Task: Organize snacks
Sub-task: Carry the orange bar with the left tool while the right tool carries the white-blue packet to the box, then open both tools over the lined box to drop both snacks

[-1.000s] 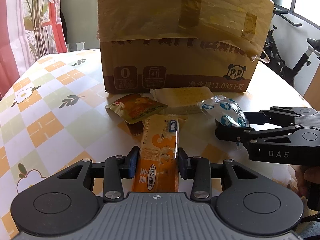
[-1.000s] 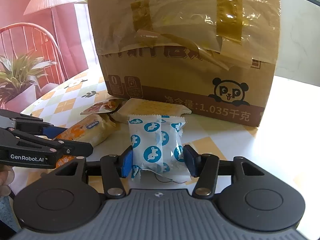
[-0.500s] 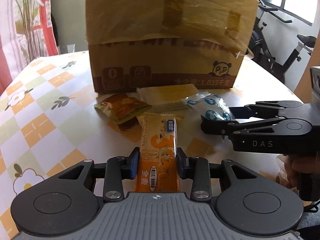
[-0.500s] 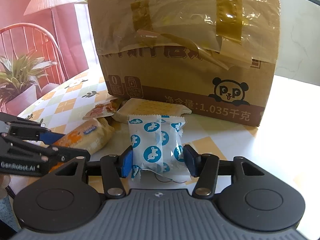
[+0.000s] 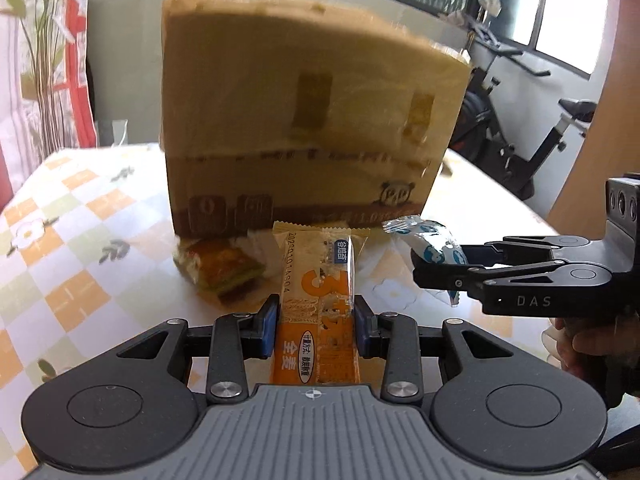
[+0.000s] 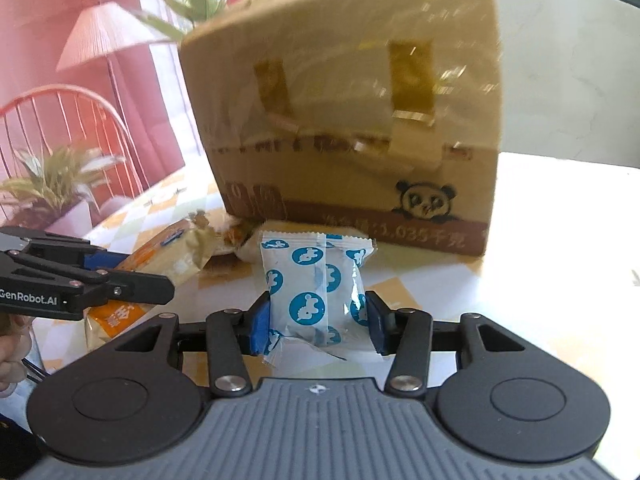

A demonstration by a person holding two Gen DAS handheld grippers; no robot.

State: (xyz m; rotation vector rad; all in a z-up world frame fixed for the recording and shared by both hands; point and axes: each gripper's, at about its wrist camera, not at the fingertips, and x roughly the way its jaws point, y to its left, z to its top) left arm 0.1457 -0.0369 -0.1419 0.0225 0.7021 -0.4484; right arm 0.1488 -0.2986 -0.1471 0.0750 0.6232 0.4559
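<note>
An orange wholewheat snack bar packet (image 5: 316, 280) sticks forward between the blue pads of my left gripper (image 5: 316, 322), which is shut on it and holds it off the table. A white packet with blue dots (image 6: 316, 288) sits between the pads of my right gripper (image 6: 316, 320). Its jaws are closing and both pads press the wrapper's sides. In the left wrist view the right gripper (image 5: 440, 268) hovers to the right with the dotted packet (image 5: 428, 240). In the right wrist view the left gripper (image 6: 160, 288) is at the left with the orange packet (image 6: 156, 252).
A tall taped cardboard box (image 5: 312, 140) with a panda logo stands just ahead on the checked tablecloth (image 5: 80, 240). A green-and-orange packet (image 5: 220, 268) and a pale cracker packet (image 6: 252, 244) lie at its foot. An exercise bike (image 5: 540, 140) stands beyond the table on the right.
Both grippers have risen, each carrying its packet up off the table. The right jaws have narrowed a little on the dotted packet. The two packets by the box have stayed put.
</note>
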